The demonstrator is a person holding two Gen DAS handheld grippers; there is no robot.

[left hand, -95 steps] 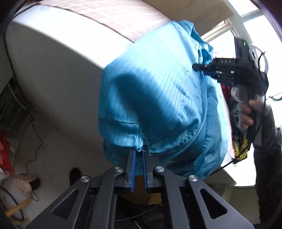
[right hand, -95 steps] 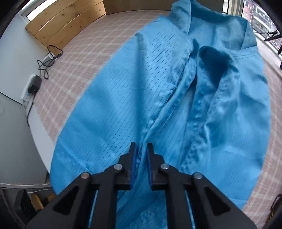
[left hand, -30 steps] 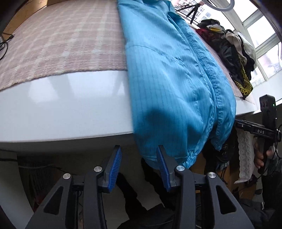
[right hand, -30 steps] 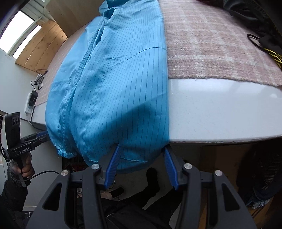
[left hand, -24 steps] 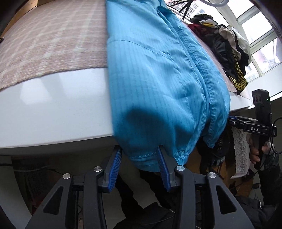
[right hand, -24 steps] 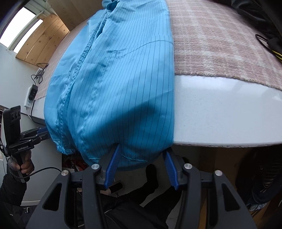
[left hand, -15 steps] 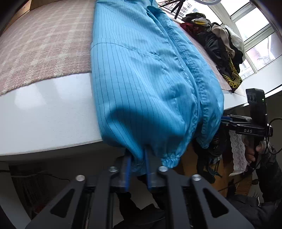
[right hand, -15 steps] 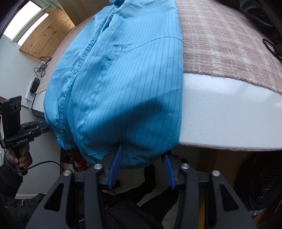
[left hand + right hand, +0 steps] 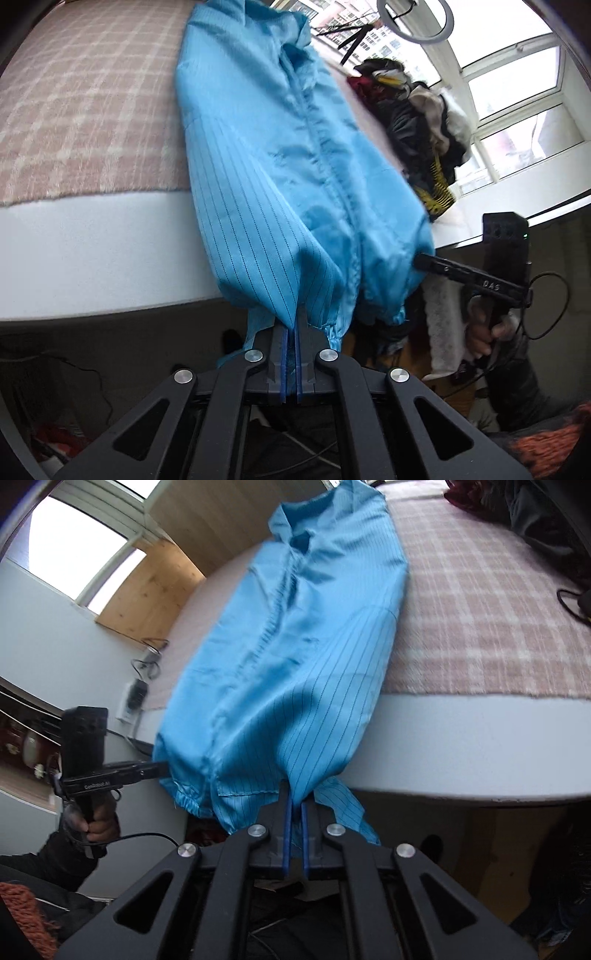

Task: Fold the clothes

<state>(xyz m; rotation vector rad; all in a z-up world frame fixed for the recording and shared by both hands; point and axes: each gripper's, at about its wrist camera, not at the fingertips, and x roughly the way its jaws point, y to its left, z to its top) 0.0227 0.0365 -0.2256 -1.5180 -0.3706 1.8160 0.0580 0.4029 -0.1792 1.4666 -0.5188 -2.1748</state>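
The blue coat [image 9: 280,155] lies lengthwise on the bench [image 9: 92,236], collar at the far end, hem hanging over the near white edge. The left hand-held gripper [image 9: 291,332] is clamped on the hem at one bottom corner; its jaws have just been closing, and the cloth now sits pinched between the blue pads. The right hand-held gripper [image 9: 294,808] is clamped on the hem at the other bottom corner, its jaws likewise just closed onto the fabric. From the left wrist view the right hand-held gripper [image 9: 421,260] reaches into the coat's far bottom corner, with a hand [image 9: 484,325] on its grip; from the right wrist view the left one [image 9: 159,766] does the same, a hand [image 9: 98,818] below it.

There is one coat, two hand-held grippers, one bench covered by one pink checked cloth [image 9: 480,609], and one pile of clothes [image 9: 417,122] near the window.

The coat is bright blue with thin dark pinstripes, slightly shiny, closed down the middle by a puckered front placket. A pocket seam crosses one side. The hem corners are gathered with elastic, and the lower part is bunched and pulled taut toward the pads.
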